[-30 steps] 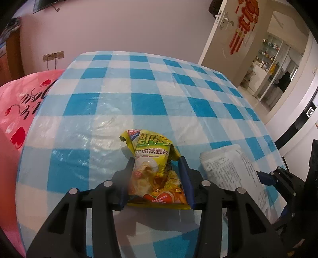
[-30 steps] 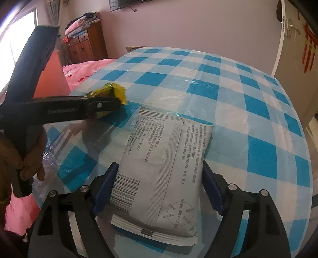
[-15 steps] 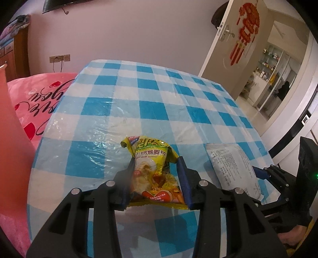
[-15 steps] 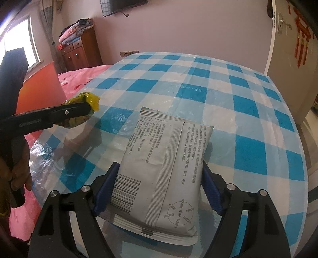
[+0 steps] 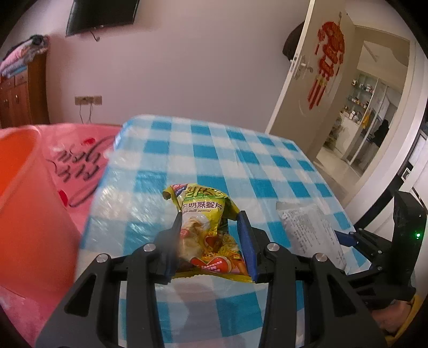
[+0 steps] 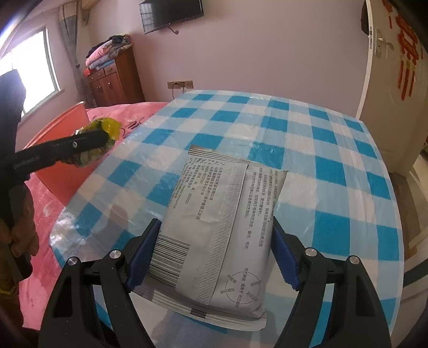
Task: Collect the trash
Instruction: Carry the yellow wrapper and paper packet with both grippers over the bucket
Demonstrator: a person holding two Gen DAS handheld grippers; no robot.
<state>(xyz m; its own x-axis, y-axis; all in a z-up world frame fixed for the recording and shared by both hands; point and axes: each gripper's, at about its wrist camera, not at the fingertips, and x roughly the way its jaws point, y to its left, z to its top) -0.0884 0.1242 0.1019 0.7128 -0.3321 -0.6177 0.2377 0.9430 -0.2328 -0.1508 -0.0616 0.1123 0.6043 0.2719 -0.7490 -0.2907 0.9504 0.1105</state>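
My left hand-held gripper (image 5: pixel 211 238) is clenching the yellow oatmeal packet (image 5: pixel 207 233), its jaws having just been closing on it, and is holding it above the checked bench (image 5: pixel 240 160). My right hand-held gripper (image 6: pixel 214 251) is grasping the grey printed packet (image 6: pixel 222 230) above the same bench, beside the orange bin (image 5: pixel 24 200).

surface: table (image 6: pixel 334 166), blue-white checked cover; on it: apparently nothing, both packets lifted

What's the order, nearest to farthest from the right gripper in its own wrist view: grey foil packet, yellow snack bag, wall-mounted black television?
1. Grey foil packet, clamped in the right gripper.
2. Yellow snack bag, left, over the table edge.
3. Wall-mounted black television, far wall.
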